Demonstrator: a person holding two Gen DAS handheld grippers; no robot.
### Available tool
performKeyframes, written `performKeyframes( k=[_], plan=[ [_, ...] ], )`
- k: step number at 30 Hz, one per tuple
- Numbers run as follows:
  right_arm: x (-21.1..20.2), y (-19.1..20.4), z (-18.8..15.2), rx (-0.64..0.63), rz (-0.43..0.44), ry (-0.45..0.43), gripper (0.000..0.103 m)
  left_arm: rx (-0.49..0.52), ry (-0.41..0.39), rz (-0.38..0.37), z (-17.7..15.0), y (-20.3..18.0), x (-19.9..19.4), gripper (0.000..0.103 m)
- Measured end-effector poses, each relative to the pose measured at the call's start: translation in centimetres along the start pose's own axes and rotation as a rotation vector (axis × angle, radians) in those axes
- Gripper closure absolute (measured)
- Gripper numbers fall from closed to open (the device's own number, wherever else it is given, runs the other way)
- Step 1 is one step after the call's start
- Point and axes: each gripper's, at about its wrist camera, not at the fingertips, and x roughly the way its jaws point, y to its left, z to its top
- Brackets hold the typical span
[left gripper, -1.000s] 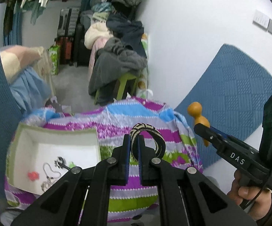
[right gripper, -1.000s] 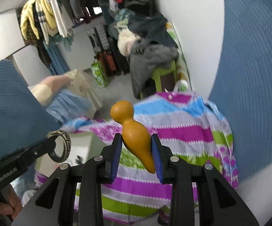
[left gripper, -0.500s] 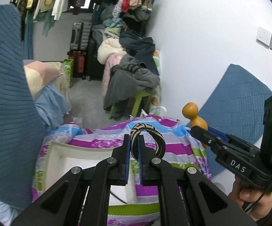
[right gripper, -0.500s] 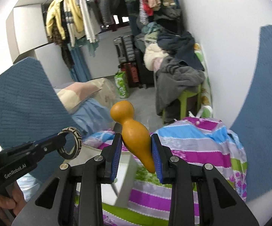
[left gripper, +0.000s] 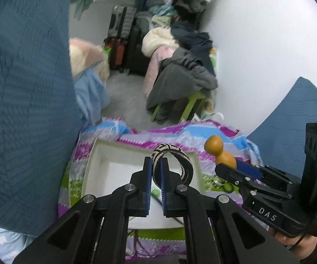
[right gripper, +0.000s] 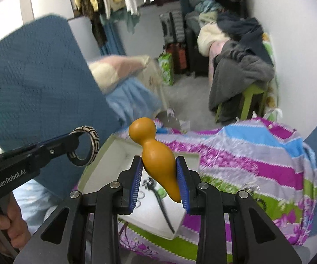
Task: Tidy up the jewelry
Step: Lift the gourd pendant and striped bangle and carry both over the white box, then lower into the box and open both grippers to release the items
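Jewelry is in both hands: the left gripper (left gripper: 156,177) has its jaws pinched nearly shut on the rim of a black-and-cream woven bangle (left gripper: 173,163), and the right gripper (right gripper: 159,181) clamps an ochre gourd-shaped wooden stand (right gripper: 156,157) at its fat lower body. That stand's long axis tilts up and leftward, knob end uppermost. Below both sits the shallow white cardboard box (right gripper: 105,156) on the striped cloth; the bangle, ring plane upright, hangs directly above its interior, so the left hand seems nearer.
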Motion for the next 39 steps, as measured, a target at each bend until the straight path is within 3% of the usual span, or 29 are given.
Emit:
performKeyframes(
  k=[11,20,27,34,35,36,38,39],
  plan=[
    [7.8,1.6,-4.1,-0.050,-0.008,0.206,0.074,-0.063,0.169,0.033,-4.3,6.2,6.8,0.097],
    [11.8,2.9,-6.1,-0.098,0.000,0.307,0.074,-0.098,0.250,0.076,-6.3,9.4,10.0,0.097],
    [12.7,2.7,-6.2,-0.095,-0.004,0.329,0.074,-0.081,0.231,0.079,-6.0,8.9,9.8,0.095],
    [10.4,2.1,-4.7,-0.084,0.021,0.258,0.074,-0.076,0.186,0.081,-4.7,7.0,7.8,0.093],
    [9.8,2.0,-4.4,-0.085,0.024,0.244,0.074,-0.076,0.177,0.082,-4.5,6.6,7.3,0.082],
    [9.2,2.0,-4.2,-0.089,0.026,0.232,0.074,-0.072,0.164,0.082,-4.3,6.1,6.9,0.061],
    [8.1,2.0,-3.6,-0.101,0.031,0.200,0.074,-0.066,0.128,0.096,-4.0,5.4,6.0,0.038],
    [6.6,1.9,-3.0,-0.111,0.037,0.164,0.074,-0.068,0.110,0.103,-3.7,5.0,5.4,0.038]
  ],
)
